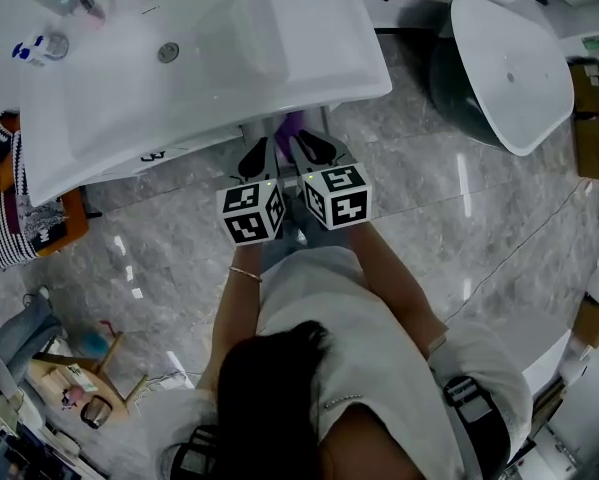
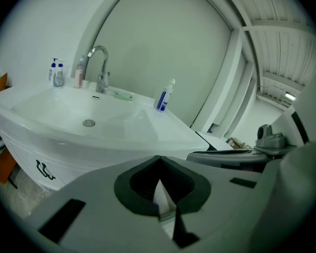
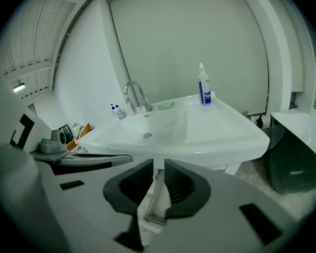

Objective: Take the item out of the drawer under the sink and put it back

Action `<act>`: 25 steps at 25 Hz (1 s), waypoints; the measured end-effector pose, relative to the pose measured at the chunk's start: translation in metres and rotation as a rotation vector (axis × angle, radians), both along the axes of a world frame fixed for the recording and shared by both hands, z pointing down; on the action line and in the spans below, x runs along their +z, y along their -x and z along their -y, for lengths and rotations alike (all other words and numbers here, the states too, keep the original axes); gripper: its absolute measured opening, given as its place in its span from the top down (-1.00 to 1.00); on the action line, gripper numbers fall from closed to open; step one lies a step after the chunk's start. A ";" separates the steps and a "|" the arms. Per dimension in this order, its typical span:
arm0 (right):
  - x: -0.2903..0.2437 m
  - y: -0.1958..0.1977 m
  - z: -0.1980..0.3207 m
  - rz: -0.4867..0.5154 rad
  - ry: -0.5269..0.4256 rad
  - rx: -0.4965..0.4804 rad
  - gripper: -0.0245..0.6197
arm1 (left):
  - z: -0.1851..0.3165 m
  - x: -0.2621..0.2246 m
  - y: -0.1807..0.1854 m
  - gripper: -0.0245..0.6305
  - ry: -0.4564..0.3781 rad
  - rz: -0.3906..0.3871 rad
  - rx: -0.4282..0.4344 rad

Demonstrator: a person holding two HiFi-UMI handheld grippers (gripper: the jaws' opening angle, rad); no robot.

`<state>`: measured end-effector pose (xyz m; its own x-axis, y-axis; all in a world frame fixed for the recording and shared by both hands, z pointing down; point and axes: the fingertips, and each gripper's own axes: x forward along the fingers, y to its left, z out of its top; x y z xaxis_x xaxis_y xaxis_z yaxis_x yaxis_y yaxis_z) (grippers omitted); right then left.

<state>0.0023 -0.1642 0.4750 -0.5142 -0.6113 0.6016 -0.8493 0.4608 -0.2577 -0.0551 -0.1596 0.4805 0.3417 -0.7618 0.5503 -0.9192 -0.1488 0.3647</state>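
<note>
Ahead of both pairs of jaws and a little above them, the white sink point(image 3: 210, 136) is seen, and nothing has been touched yet. The left gripper point(image 2: 159, 159) is held with its jaws together at the tips, and nothing is caught between them. The right gripper point(image 3: 159, 165) is carried just beside it, its jaws a narrow slot apart. Only floor and the sink's support are seen through that gap.

Down and to the left of the left jaws, a white front point(image 2: 20, 152) under the basin is shown, with a small dark handle point(image 2: 43, 170) on it. This is taken to be the drawer, and it looks closed. The item itself is shown in no view and is presumed to lie inside, so its weight, stiffness and surface cannot be judged yet.

The way in can be judged. The front looks glossy and would likely be slippery to the pads, so hold is best taken on the handle, with the jaws spread wider first. The item's grip point is to be chosen once it is uncovered.
</note>
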 end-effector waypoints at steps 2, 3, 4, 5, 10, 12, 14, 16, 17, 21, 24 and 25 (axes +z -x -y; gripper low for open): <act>0.010 -0.004 -0.001 -0.004 0.037 0.003 0.55 | -0.002 0.009 0.000 0.92 0.023 0.007 0.002; 0.015 -0.005 -0.001 -0.006 0.053 0.006 0.50 | -0.002 0.013 0.000 0.92 0.034 0.010 0.002; 0.020 -0.007 0.001 -0.007 0.065 0.011 0.50 | -0.001 0.017 0.001 0.92 0.044 0.012 0.001; 0.024 -0.008 0.003 -0.008 0.075 0.017 0.50 | -0.001 0.021 0.001 0.92 0.053 0.013 -0.001; 0.052 -0.010 0.004 -0.011 0.141 0.013 0.44 | -0.002 0.046 -0.001 0.92 0.104 0.030 0.000; 0.066 -0.010 0.005 -0.011 0.173 0.005 0.41 | -0.001 0.056 -0.001 0.92 0.123 0.035 -0.002; 0.079 -0.009 0.006 -0.007 0.202 -0.004 0.40 | 0.001 0.068 -0.002 0.92 0.141 0.038 -0.004; 0.092 -0.009 0.007 -0.010 0.224 -0.013 0.38 | 0.004 0.080 -0.003 0.92 0.159 0.039 -0.003; 0.099 -0.009 0.008 -0.014 0.235 -0.016 0.35 | 0.005 0.086 -0.003 0.92 0.167 0.037 -0.004; 0.128 -0.010 0.015 -0.030 0.271 -0.018 0.31 | 0.013 0.109 -0.003 0.92 0.191 0.027 -0.007; 0.150 -0.012 0.025 -0.038 0.297 -0.014 0.30 | 0.018 0.134 -0.004 0.92 0.223 0.038 -0.002; 0.158 -0.012 0.028 -0.040 0.304 -0.012 0.29 | 0.020 0.142 -0.003 0.92 0.235 0.042 0.001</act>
